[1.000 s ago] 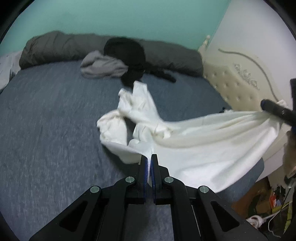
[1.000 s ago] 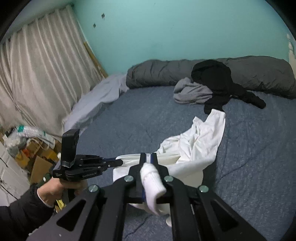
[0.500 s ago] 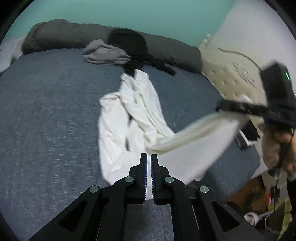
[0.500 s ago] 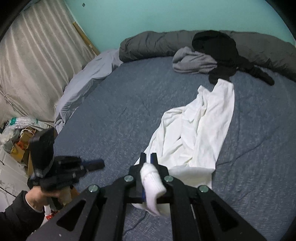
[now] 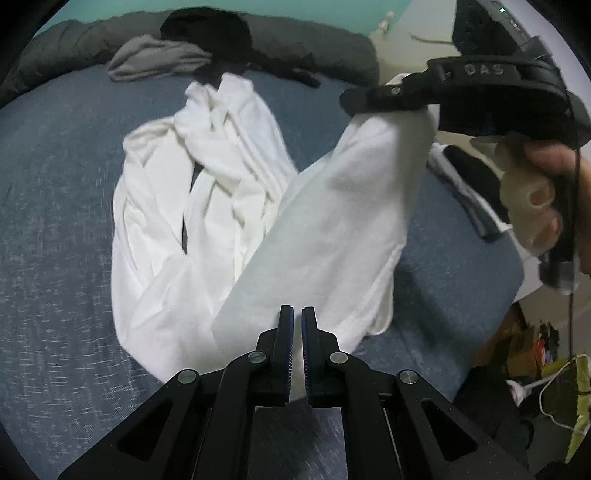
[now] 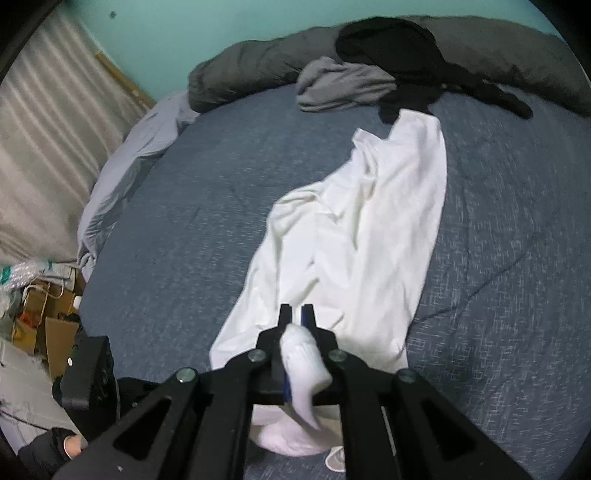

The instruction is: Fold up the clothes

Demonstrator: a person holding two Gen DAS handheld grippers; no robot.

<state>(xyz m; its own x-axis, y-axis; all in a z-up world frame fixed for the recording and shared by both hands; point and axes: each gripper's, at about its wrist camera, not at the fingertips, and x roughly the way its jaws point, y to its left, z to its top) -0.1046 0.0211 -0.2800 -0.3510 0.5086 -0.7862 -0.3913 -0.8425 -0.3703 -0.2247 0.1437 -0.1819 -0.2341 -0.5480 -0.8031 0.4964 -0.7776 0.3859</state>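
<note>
Compared with a second ago, the white cotton garment (image 6: 373, 236), then lifted and stretched between the two grippers, is now seen laid lengthwise down the blue-grey quilted bed cover (image 6: 207, 206); both grippers are seen lower and closer together. The left gripper (image 5: 297, 314) is shown with its jaws nearly pressed together, pinching the near hem of the white cloth. The right gripper (image 6: 296, 312) is likewise pinched on a bunched corner of the garment, a white tuft being pushed up between its jaws; those jaws have just been opening slightly, with the cloth still between them. In the left wrist view the right gripper is seen close by, held in a hand (image 5: 546, 192), with a fold of the garment draped from it.

At the far edge of the bed a long dark grey rolled duvet (image 6: 258, 70) is laid against the teal wall (image 6: 192, 29). A crumpled grey garment (image 6: 343, 85) and a black garment (image 6: 391, 48) are piled there, the black one touching the far end of the white one. Pale pleated curtains (image 6: 44, 147) are hung on the left.

Brown cardboard boxes (image 6: 44, 317) are stood on the floor beside the bed; their contents cannot be made out.
</note>
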